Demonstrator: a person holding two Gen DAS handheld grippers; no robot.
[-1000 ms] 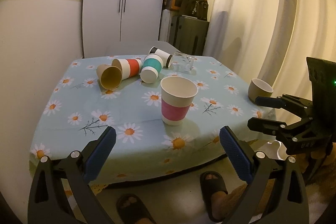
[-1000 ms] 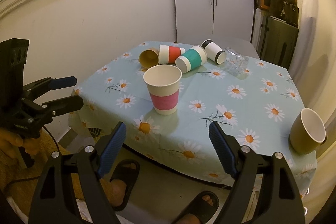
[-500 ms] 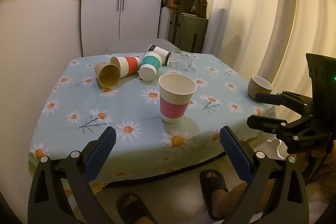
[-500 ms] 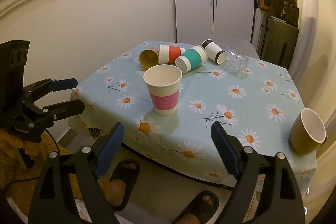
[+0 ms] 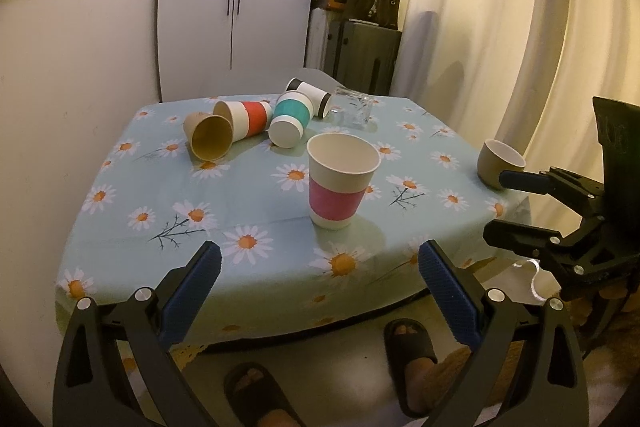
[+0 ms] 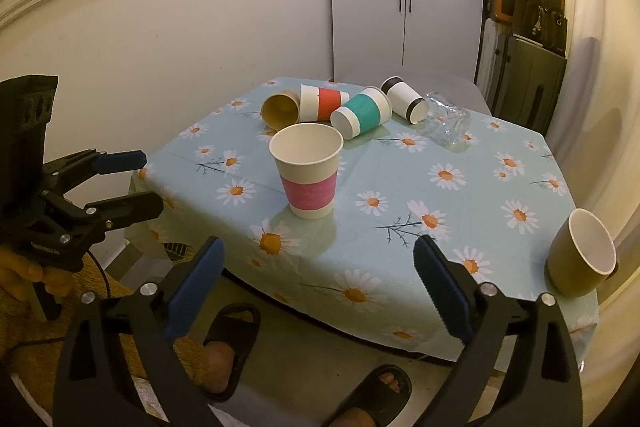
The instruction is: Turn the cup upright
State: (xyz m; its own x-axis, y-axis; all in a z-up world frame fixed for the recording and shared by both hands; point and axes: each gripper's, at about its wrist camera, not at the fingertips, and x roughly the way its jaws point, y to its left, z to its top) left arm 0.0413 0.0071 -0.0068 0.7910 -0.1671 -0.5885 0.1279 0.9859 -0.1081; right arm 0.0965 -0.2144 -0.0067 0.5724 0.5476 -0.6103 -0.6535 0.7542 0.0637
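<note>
Comparing with the frames a second back, almost nothing on the surface (image 5: 256, 211) has moved: the pink-band cup (image 5: 340, 183) stands mouth up near the front edge exactly as it did, and both rigs have only drifted slightly, so I read that flip as done and this as a pause before the next cup. Left claw (image 5: 320, 291) is spread wide, empty, hanging off the front edge and touching nothing; right claw (image 6: 316, 287) is the same, wide and empty, well short of the cup. Still lying on their sides at the back are the tan cup (image 5: 209, 141), red-band cup (image 5: 248, 117), teal-band cup (image 5: 290, 121) and black-band cup (image 5: 312, 95), bunched close together, with a clear glass (image 5: 354, 105) tipped over just beside the black-band one. An olive mug (image 6: 582, 253) sits upright at the right corner. My guess is the teal-band cup goes next since its base faces me, but the neighbours crowd it, so a nudge could roll them.
</note>
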